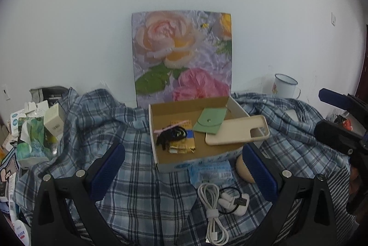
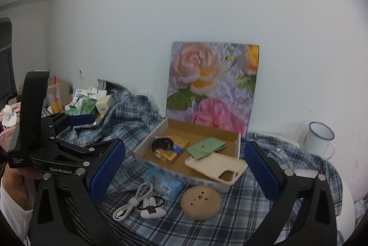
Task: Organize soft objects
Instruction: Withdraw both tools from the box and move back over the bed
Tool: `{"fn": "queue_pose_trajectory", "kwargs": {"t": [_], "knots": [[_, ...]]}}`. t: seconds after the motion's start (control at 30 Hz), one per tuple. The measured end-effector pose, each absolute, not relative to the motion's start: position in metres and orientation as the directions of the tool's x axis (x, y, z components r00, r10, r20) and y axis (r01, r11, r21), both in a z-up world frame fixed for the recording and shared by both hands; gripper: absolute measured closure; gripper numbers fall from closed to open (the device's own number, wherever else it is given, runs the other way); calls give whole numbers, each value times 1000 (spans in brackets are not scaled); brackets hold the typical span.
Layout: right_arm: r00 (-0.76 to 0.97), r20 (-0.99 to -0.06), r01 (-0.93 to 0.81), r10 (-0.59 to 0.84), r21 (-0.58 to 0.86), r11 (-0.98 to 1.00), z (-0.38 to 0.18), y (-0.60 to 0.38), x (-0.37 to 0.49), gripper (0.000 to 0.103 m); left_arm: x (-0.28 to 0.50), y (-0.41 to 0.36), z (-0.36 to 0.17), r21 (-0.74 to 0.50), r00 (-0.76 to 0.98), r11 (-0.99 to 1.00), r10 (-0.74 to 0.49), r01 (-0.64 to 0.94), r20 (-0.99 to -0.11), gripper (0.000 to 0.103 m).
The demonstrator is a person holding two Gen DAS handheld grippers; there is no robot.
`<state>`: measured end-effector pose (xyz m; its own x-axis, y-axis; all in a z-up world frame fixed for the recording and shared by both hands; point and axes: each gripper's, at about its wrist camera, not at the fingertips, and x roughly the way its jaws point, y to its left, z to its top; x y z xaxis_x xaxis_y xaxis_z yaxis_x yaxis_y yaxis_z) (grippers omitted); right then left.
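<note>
Nearest the left gripper [image 1: 184, 167], just below its wide-open, empty jaws, lies a coiled white rubbery charging cable [image 1: 212, 211], long axis running away from the camera. Right of it sit a black elastic hair tie with white padded bow [image 1: 233, 201], then a round tan soft pad [image 2: 200, 202], nearer the right gripper [image 2: 185, 167], likewise gaping and empty. Ahead between both jaws stands the open cardboard box [image 1: 153, 131] on plaid cloth [image 1: 138, 188].

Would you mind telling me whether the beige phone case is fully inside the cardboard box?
No, only partly: the phone case lies tilted across the cardboard box's front rim, its camera-cutout end overhanging outside.
</note>
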<state>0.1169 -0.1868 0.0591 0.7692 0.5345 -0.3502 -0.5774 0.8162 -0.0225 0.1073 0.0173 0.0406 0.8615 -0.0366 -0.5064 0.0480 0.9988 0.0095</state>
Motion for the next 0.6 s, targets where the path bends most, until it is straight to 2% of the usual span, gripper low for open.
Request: {"fn": "queue_pose_trajectory", "kwargs": {"t": [0.6], "knots": [[733,-450,-574,510,-7,819,17,-186,139,0,124,11,-3,27,800,997,-36,66,-599,0]]}}
